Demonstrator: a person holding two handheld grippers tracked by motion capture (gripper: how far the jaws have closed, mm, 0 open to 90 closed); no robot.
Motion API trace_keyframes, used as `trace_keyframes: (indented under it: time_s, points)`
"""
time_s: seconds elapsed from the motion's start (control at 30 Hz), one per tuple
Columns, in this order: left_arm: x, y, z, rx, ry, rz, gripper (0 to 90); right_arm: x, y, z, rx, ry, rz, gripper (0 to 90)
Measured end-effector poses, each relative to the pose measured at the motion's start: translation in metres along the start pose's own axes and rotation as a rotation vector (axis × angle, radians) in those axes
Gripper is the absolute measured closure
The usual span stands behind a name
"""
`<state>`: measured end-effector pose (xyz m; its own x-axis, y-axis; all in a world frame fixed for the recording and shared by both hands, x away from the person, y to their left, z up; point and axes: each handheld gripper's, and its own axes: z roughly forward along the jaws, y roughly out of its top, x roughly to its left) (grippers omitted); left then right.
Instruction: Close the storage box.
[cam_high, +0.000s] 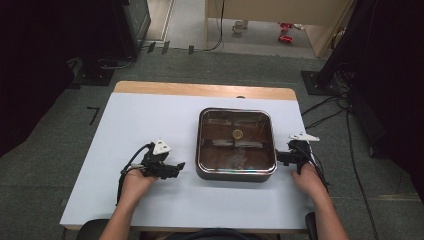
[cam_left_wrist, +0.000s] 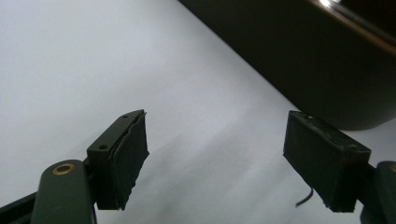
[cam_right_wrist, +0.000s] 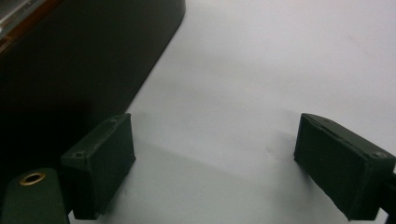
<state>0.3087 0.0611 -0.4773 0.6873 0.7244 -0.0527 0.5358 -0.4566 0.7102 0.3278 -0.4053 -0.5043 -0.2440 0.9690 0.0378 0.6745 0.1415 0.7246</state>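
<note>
High view: square pan (cam_high: 236, 172) lies between both grippers' spread, empty fingers (cam_left_wrist: 122, 158), touching neither.

Square pan (cam_high: 236, 172) on white table (cam_high: 145, 120)

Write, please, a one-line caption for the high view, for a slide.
Person holds open left gripper and right gripper on either side of a square lidded pan on a white table.
</note>
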Motion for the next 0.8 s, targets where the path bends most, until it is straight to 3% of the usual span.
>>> trace_keyframes:
  time_s: [0.3,0.53,0.7,0.8]
  points:
    - [0.004,-0.003,0.015,0.04,0.023,0.004,21.9,0.0,0.0,0.0,0.0,0.0,0.0,11.7]
    - [0.002,-0.005,0.018,0.026,0.023,0.036,18.0,0.0,0.0,0.0,0.0,0.0,0.0,11.7]
    - [0.0,-0.011,0.019,-0.02,0.038,0.028,16.5,0.0,0.0,0.0,0.0,0.0,0.0,11.7]
    - [0.0,-0.012,0.019,-0.023,0.04,0.029,16.4,0.0,0.0,0.0,0.0,0.0,0.0,11.7]
